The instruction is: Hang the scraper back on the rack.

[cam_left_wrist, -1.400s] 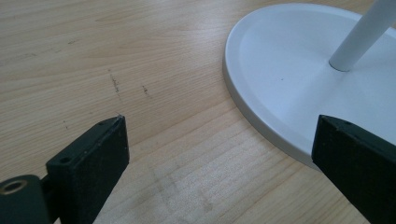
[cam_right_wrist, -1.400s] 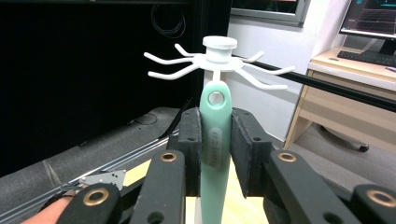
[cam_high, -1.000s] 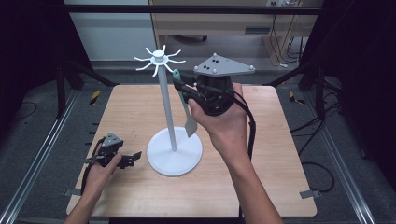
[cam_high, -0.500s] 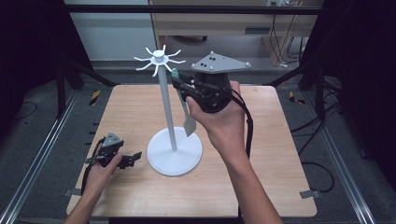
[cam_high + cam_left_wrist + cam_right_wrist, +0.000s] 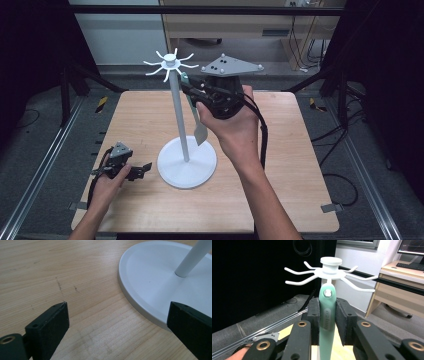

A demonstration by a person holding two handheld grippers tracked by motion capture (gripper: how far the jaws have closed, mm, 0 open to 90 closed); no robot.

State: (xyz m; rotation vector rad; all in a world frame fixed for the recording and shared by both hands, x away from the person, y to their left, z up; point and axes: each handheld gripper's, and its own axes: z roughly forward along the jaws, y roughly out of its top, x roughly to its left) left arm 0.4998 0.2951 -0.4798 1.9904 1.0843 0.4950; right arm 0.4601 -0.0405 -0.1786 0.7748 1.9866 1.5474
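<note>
Broadly, the wooden table [image 5: 310, 165] sits inside a dark framed bay, grey floor and metal rails [image 5: 40, 170] along both sides, a desk behind; right and near parts of the tabletop lie bare. The white hook stand [image 5: 186, 161] stands left of centre, its pole rising to a crown of hooks [image 5: 170, 64]. The right gripper [image 5: 192, 92], raised by the crown, clamps a mint-green spatula [image 5: 327, 315] by the handle, its top at a hook, blade hanging beside the pole. The left gripper [image 5: 145, 166] rests near the left edge, jaws wide apart on nothing, just beside the stand's base.
</note>
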